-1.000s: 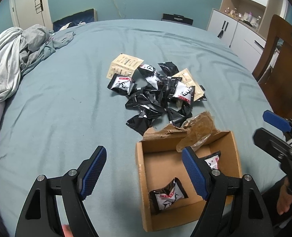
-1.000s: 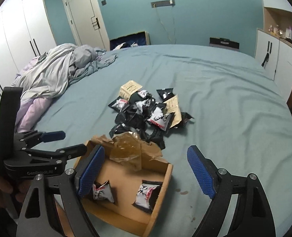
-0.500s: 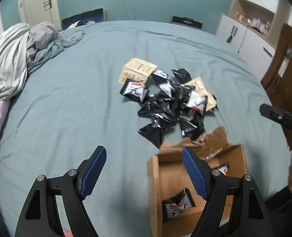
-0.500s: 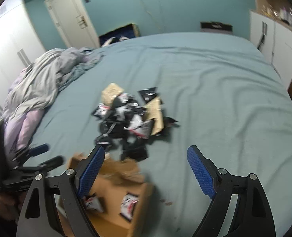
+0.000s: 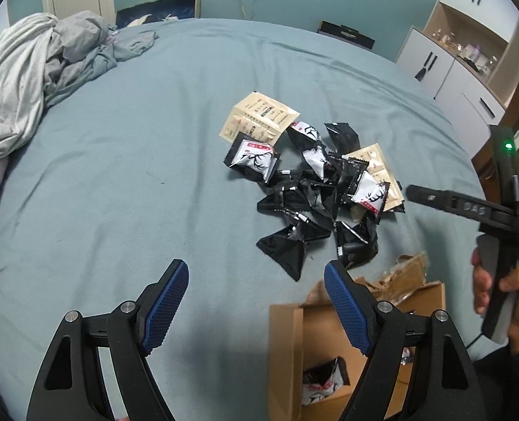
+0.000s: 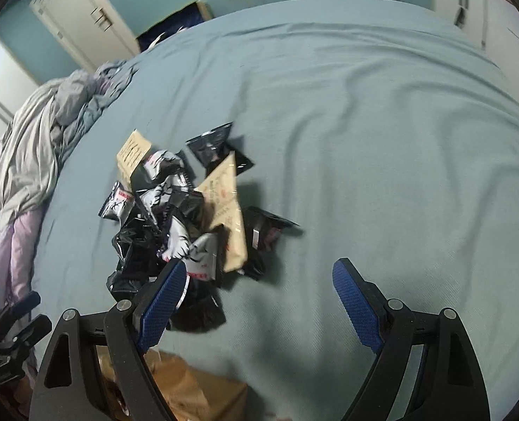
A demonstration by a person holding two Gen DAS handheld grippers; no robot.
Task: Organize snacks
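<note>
A pile of black snack packets (image 5: 312, 193) with a few beige sachets (image 5: 259, 119) lies mid-bed; the pile (image 6: 175, 217) also shows in the right wrist view. A brown cardboard box (image 5: 287, 351) at the lower right holds a black-and-white packet (image 5: 324, 384); its torn flap (image 6: 189, 386) shows in the right wrist view. My left gripper (image 5: 255, 301) hovers open over bare sheet, near the box's left wall. My right gripper (image 6: 255, 298) is open and empty, its left finger (image 6: 161, 301) over the pile's near edge. A hand holds the right gripper's handle (image 5: 498, 270).
A teal sheet (image 5: 119, 175) covers the bed. Crumpled grey bedding (image 5: 31, 70) lies at the far left. White cabinets (image 5: 445, 66) and a wooden chair (image 5: 515, 129) stand beyond the right edge. The left gripper's body (image 6: 10, 336) shows at the lower left.
Both grippers moved toward the pile, the right one farther and rolling; the box has slid toward the bottom of both views. Both jaws stayed wide and empty.
</note>
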